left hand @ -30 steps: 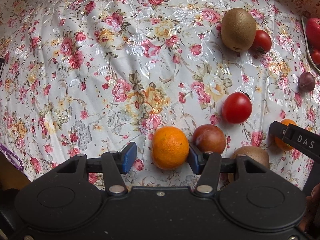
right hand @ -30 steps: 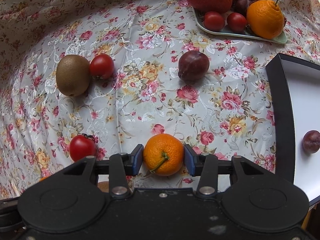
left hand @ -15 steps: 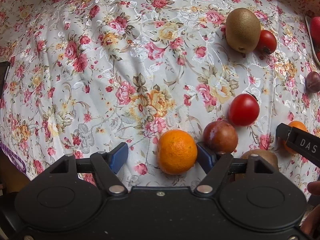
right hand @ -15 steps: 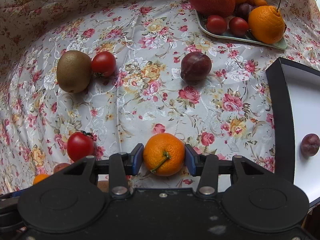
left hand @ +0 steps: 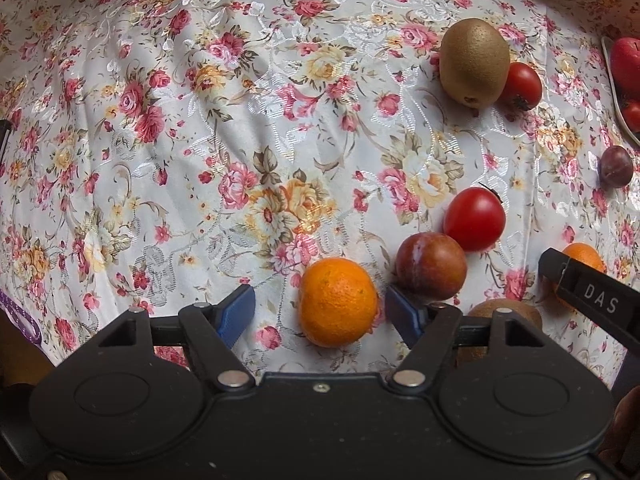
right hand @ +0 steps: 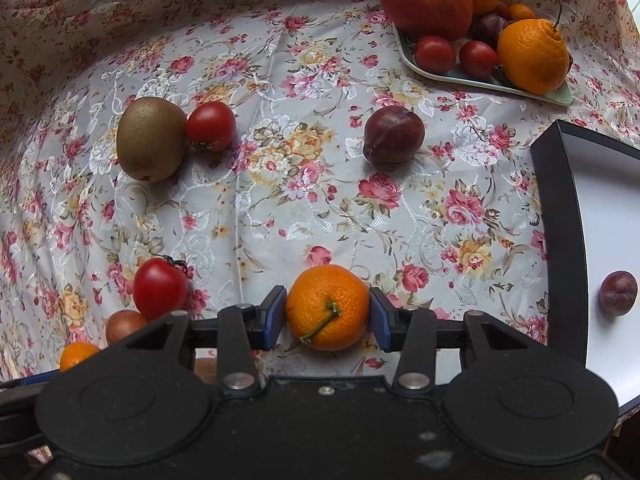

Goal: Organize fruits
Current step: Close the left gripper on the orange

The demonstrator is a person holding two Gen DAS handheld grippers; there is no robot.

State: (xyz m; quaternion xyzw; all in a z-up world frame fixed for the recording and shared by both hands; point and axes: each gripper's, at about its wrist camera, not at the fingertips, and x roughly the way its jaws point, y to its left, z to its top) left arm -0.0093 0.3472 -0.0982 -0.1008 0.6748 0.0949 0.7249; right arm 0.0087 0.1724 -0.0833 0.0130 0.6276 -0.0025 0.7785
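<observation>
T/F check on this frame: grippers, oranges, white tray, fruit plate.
1. An orange with a stem sits between the right gripper fingers. True.
2. The left gripper is clamped on its orange. False: a clear gap on the left side.
3. The white tray holds a plum. True.
4. The fruit plate is empty. False: apple, tomatoes, oranges.
5. A kiwi touches a tomato. True.

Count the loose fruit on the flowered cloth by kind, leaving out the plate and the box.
Mandarins: 2
Tomatoes: 2
Plums: 2
Kiwis: 2, one partly hidden
Total: 8
</observation>
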